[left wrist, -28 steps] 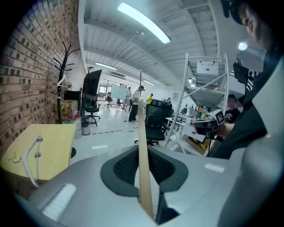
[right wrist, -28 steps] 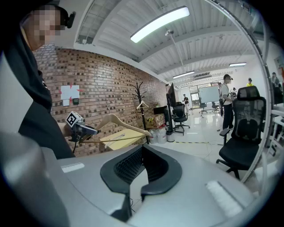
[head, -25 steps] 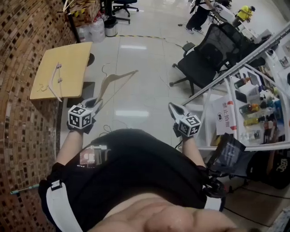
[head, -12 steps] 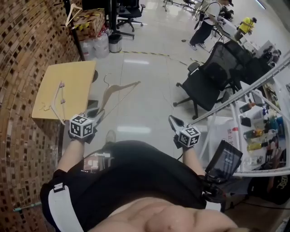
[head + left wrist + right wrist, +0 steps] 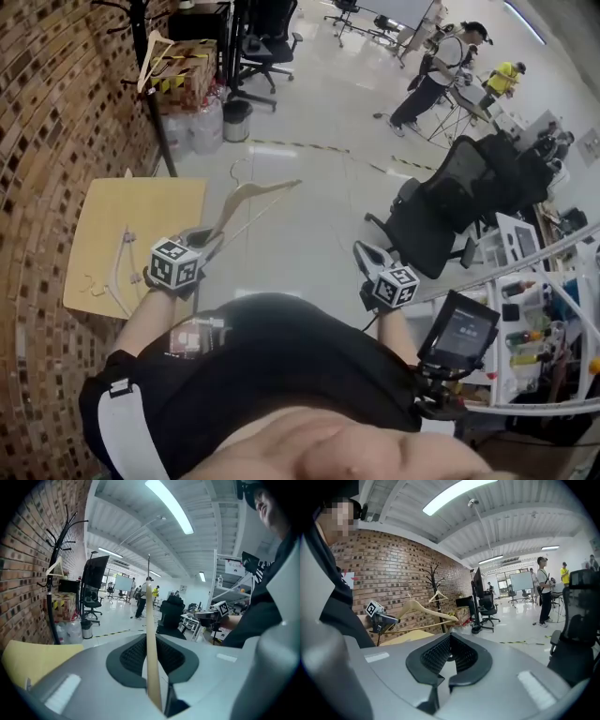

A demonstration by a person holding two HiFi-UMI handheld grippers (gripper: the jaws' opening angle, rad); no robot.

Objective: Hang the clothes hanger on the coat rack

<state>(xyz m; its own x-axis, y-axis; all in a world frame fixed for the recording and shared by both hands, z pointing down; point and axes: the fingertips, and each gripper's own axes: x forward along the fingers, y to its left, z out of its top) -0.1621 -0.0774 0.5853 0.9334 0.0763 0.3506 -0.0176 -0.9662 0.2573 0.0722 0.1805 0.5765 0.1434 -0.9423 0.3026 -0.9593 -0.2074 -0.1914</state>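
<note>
— Where do we have the hanger?
— In our left gripper (image 5: pixel 208 239). Its jaws are closed on one wooden arm of the hanger (image 5: pixel 247 191), which sticks up and forward out of them with the hook on top. Our right gripper (image 5: pixel 362 251) has its jaws together with nothing between them, well apart from the hanger.
— And the coat rack?
— The coat rack (image 5: pixel 48 592) stands ahead on our left against the brick wall (image 5: pixel 47 141), well apart from what we hold. A second hanger (image 5: pixel 155 52) hangs on one of its pegs.
— What lies between us and it?
— A pale wooden table (image 5: pixel 141 211) by the wall, with spare hangers (image 5: pixel 117 272) lying on it. Beyond it are water jugs (image 5: pixel 202 122), a bin (image 5: pixel 237 120) and boxes (image 5: pixel 183 70) near the rack's foot.
— And the rest of the room?
— We stand on a shiny pale floor (image 5: pixel 309 206). A black office chair (image 5: pixel 436 220) is on our right, and people (image 5: pixel 436 70) stand far down the room.
</note>
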